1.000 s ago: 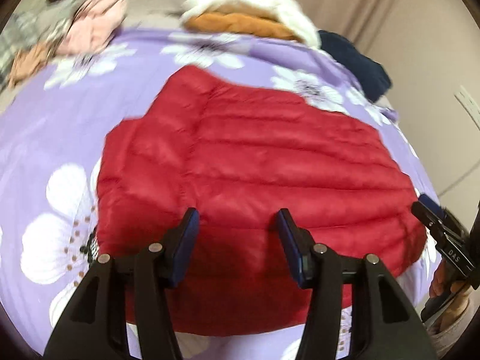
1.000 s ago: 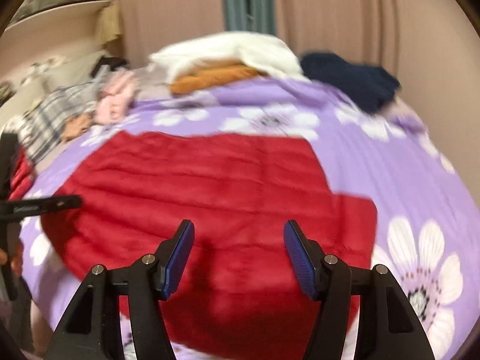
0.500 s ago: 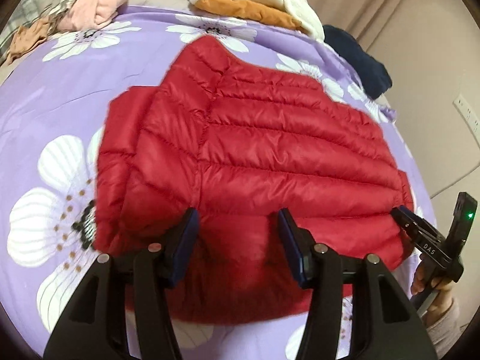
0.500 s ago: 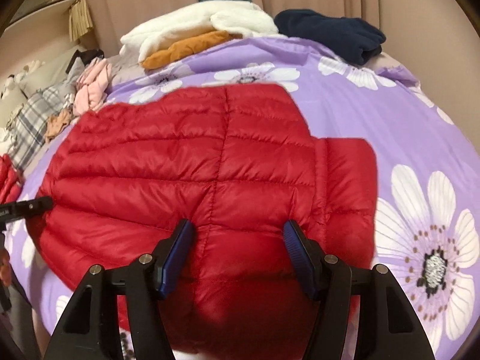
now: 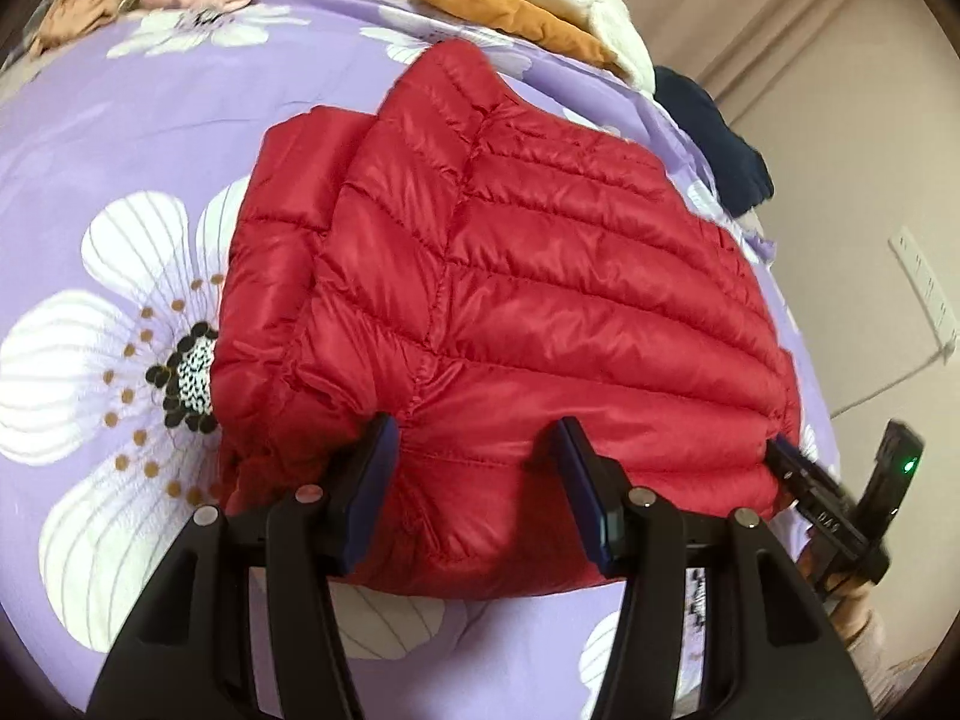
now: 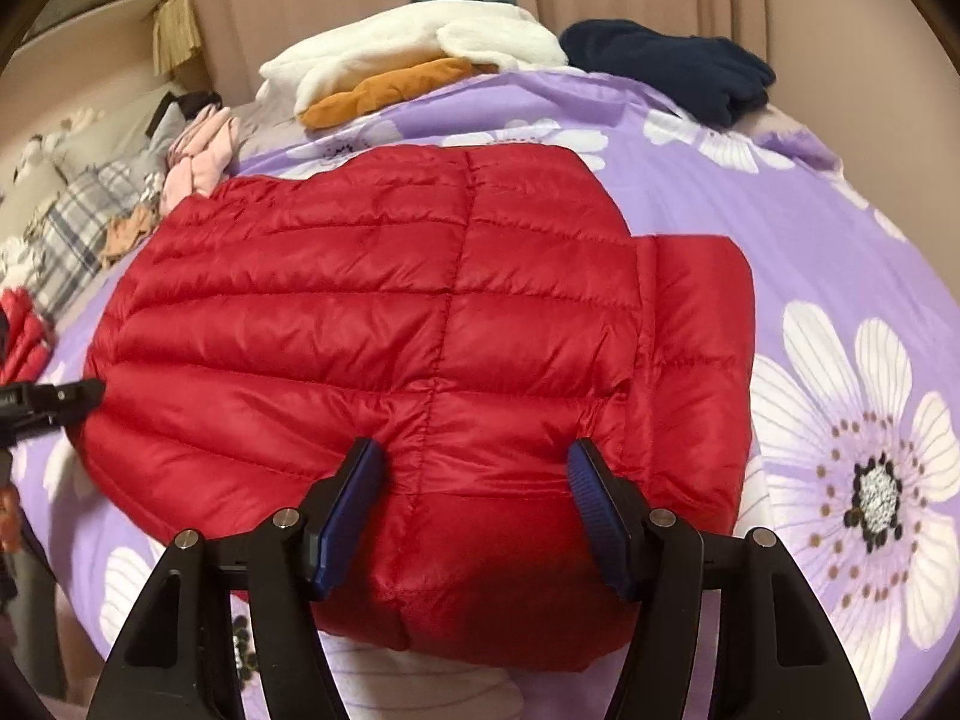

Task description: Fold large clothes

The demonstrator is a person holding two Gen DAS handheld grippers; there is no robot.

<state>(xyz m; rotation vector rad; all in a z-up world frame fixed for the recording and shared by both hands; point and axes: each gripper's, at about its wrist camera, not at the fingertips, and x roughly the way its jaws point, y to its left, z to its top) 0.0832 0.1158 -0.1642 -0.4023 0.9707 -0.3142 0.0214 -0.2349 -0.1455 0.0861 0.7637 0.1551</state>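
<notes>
While the red quilted jacket (image 5: 540, 312) lies flat on the purple floral bedspread (image 5: 150, 120), both grippers hover at its near edge. The left gripper (image 5: 474, 468) stands wide apart over the fabric, holding nothing. The right gripper (image 6: 471, 489) is likewise spread wide and empty.

Red quilted jacket (image 5: 540, 300), purple bedspread (image 5: 150, 138) with white flowers, orange, white, navy clothes.
</notes>
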